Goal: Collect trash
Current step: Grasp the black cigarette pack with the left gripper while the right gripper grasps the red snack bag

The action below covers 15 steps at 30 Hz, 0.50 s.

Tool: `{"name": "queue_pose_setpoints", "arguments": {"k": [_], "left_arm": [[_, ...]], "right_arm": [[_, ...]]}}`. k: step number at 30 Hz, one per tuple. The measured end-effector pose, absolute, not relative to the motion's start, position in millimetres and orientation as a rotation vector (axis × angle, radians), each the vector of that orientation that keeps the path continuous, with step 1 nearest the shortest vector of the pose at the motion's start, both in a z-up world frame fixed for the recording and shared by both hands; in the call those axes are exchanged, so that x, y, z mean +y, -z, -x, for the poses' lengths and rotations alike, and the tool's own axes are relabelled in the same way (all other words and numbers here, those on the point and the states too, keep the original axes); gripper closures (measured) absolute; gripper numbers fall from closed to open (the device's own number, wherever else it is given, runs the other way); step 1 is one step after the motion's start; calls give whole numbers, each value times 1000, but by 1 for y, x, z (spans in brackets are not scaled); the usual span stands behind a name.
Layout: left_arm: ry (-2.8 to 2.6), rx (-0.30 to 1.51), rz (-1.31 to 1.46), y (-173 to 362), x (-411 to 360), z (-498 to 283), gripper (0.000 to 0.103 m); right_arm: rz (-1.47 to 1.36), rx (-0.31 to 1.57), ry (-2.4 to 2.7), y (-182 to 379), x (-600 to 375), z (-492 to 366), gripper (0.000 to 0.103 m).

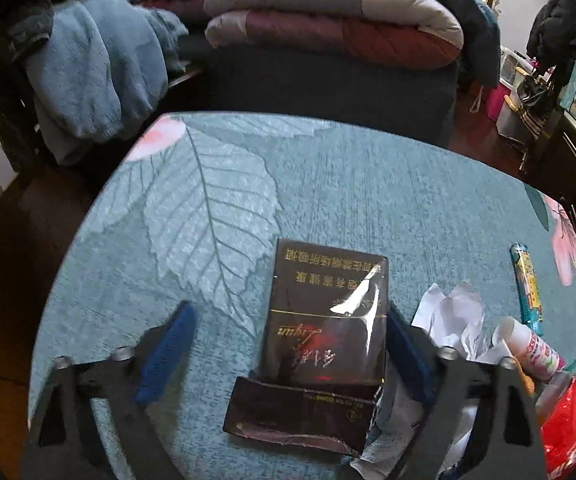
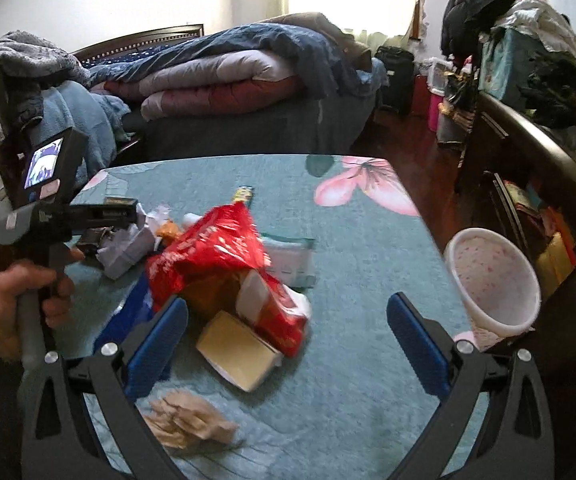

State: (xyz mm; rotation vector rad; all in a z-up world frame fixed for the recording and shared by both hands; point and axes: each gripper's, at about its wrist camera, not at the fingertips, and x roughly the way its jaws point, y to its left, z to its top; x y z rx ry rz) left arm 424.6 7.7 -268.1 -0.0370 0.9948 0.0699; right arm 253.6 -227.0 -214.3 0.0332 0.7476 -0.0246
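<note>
Left gripper [image 1: 288, 340] low over the table, blue-padded fingers [image 1: 168, 344] spread wide, right gripper [image 2: 288, 336] likewise with jaws wide apart, nothing between them, left hand [image 2: 20, 300] wrapped around the left gripper's handle

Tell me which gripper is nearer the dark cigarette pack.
Left. The left gripper is open around the cigarette pack, which lies between its fingers. The right gripper is open over the red bag, further off.
</note>
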Motion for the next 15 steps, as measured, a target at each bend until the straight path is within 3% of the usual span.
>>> {"name": "queue_pose_setpoints", "arguments": {"k": [1,2,3,15], "left_arm": [[-63,985,28,267,7,-423,30],[-46,975,26,265,6,-422,44],[-32,967,25,264,6,-422,51],[20,846,78,226,25,-384,52]], "right_arm": [[-36,748,16,214,-226,-257,3],[-42,749,6,213,-224,-261,3],[-45,752,-1,213,-222,-265,3],[11,815,-97,219,-182,-317,4]]}}
